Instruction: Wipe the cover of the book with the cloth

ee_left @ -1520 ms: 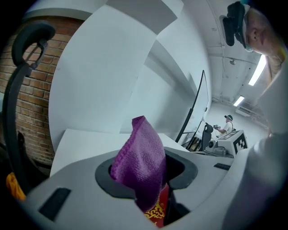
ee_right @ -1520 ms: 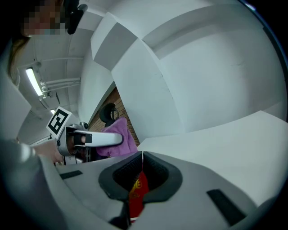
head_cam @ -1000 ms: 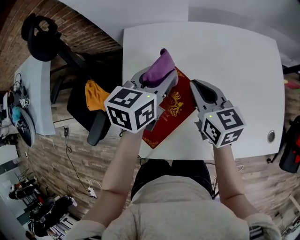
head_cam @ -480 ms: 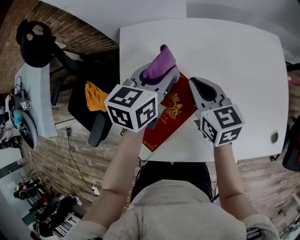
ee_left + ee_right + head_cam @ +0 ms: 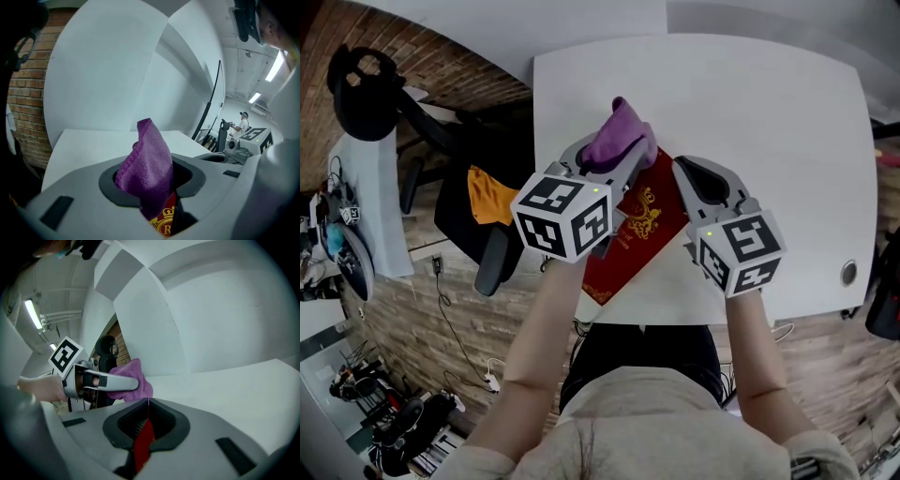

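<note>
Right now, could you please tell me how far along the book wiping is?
Done: the left tool is shut on the purple cloth, and the right tool is shut on the red book by its edge. In hand: the cloth sits at the book's far end. Left: wiping down over the gold crest, which has no cloth on it.

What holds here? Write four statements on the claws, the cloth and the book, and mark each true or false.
1. The left claw is shut on the purple cloth. True.
2. The right claw is open and empty. False: it is shut on the edge of the red book.
3. The red book bears a gold crest on its cover. True.
4. The purple cloth lies spread flat over the cover. False: it stands bunched up in the left claw.
</note>
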`<state>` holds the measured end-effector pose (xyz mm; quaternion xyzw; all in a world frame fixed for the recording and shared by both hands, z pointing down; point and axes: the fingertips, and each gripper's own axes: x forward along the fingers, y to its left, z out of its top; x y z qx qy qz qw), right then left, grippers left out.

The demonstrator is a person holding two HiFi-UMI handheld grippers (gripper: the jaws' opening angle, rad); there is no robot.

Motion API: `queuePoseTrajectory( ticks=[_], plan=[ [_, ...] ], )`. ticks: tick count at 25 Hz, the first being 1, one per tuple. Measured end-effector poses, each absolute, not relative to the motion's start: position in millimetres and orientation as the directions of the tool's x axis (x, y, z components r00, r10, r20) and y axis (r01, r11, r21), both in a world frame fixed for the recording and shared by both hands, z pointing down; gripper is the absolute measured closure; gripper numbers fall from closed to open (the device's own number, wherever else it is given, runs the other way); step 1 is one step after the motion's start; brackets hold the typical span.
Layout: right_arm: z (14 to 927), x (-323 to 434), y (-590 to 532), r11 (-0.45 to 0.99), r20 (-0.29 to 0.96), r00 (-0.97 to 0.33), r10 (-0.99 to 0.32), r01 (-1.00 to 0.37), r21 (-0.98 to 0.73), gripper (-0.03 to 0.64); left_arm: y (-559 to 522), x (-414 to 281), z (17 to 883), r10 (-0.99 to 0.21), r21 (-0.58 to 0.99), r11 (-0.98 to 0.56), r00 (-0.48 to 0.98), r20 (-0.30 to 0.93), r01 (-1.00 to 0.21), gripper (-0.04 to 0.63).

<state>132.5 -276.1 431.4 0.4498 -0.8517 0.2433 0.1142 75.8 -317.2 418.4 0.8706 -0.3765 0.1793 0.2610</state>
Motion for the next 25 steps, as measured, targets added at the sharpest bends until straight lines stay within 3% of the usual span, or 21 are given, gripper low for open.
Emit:
queuePoseTrajectory(
  ticks=[25],
  plan=[
    [439,102,-242,0.439,0.468,-0.538,-0.701,-0.843,-0.312,0.594,-297,52,430,-0.538,0.311,-0.591,0.651,0.536,-0.744,0.44]
  ],
)
